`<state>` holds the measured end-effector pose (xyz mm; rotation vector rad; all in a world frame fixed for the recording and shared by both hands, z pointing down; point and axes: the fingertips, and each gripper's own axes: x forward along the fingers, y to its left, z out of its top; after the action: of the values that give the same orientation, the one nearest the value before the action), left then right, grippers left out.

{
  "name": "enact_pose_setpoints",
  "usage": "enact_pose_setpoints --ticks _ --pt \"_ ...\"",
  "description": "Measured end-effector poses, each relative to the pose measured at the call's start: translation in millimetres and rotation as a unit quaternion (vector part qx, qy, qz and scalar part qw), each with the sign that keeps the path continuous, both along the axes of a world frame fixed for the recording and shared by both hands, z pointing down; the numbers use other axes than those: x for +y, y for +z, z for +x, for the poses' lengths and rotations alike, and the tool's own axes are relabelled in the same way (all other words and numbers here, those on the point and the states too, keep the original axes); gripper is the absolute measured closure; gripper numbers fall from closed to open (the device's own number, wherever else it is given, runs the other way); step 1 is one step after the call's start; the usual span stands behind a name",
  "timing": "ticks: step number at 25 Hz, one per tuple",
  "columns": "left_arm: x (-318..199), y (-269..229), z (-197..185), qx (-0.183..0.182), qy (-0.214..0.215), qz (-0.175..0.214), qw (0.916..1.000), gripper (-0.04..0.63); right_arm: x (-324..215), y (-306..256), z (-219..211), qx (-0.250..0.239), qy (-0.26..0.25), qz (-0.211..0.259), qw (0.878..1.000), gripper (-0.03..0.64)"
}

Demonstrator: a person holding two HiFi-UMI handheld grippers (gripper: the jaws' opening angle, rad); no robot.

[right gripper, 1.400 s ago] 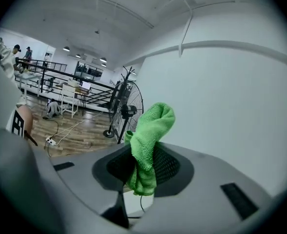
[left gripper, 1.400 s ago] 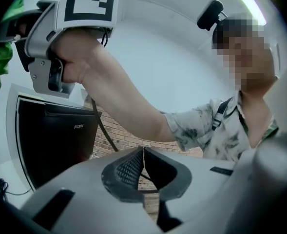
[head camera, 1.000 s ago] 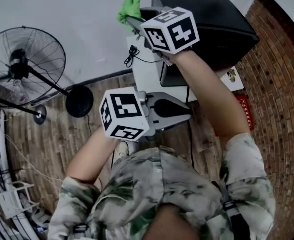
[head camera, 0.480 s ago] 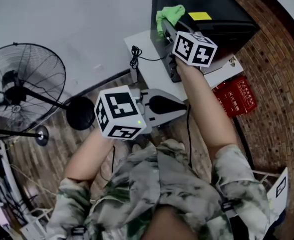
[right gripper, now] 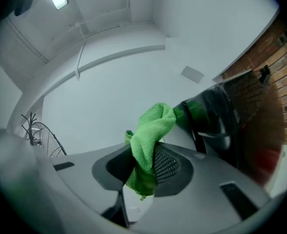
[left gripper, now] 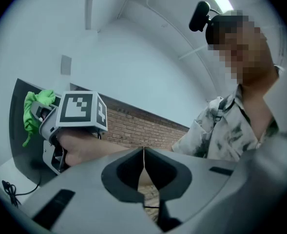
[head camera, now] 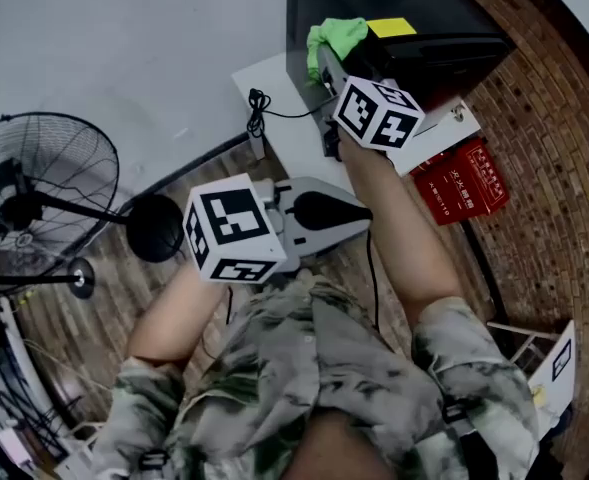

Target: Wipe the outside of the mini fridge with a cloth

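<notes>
at the top centre of the head view: one glossy black mini fridge point(head camera: 444, 38), standing on a low white bench point(head camera: 284, 133), with one yellow rectangular label point(head camera: 389, 28) on its top face. one crumpled bright green microfibre cloth point(head camera: 336, 36) sits at the fridge's upper left edge, just left of the label.

right tongs point(head camera: 323, 63): clenched on the cloth. the right gripper view shows the fabric pinched between the two jaws, with a bunch standing out beyond the tips and a shorter tail hanging behind them. the long axis of the wad runs along the tongs.

left tongs point(head camera: 366, 211): clenched on nothing. the jaws meet in a thin seam in the left gripper view. position is mid-frame, well apart from the fridge.

key relation: the fridge lies ahead and to the right of the right tongs' tips. in the right gripper view its dark face carries a green reflection just beside the cloth, so the wad is very near. actual contact: cannot tell. the right hand is clearly the nearer one.

judgement: wiping is in hand or about to start at the top left edge. the next stroke needs the bunch pressed flat onto the panel, not the tong tips.

also counted: one black pedestal fan point(head camera: 44, 193) at left of frame, one red box point(head camera: 464, 183) at right, one black cable point(head camera: 259, 103) at the bench's left edge.
</notes>
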<state>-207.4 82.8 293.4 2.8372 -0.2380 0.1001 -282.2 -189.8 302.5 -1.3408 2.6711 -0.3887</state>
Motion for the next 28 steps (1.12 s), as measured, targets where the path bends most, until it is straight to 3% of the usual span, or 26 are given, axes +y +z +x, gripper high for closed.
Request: enact_pose_setpoints --ticks 6,15,21,28 --pt "-21 8 -2 -0.004 -0.002 -0.014 0.9999 0.569 -6 15 8 -0.048 0.012 -0.022 0.999 0.508" --pt "-25 24 -40 -0.016 0.048 -0.028 0.9983 0.569 -11 80 10 -0.055 0.06 -0.077 0.994 0.509" --pt "-34 35 -72 -0.028 0.052 -0.025 0.998 0.569 -16 143 13 -0.044 0.099 -0.123 0.987 0.509" --pt "-39 43 -89 -0.039 0.074 -0.026 0.9961 0.569 -20 237 21 -0.041 0.125 -0.204 0.97 0.509"
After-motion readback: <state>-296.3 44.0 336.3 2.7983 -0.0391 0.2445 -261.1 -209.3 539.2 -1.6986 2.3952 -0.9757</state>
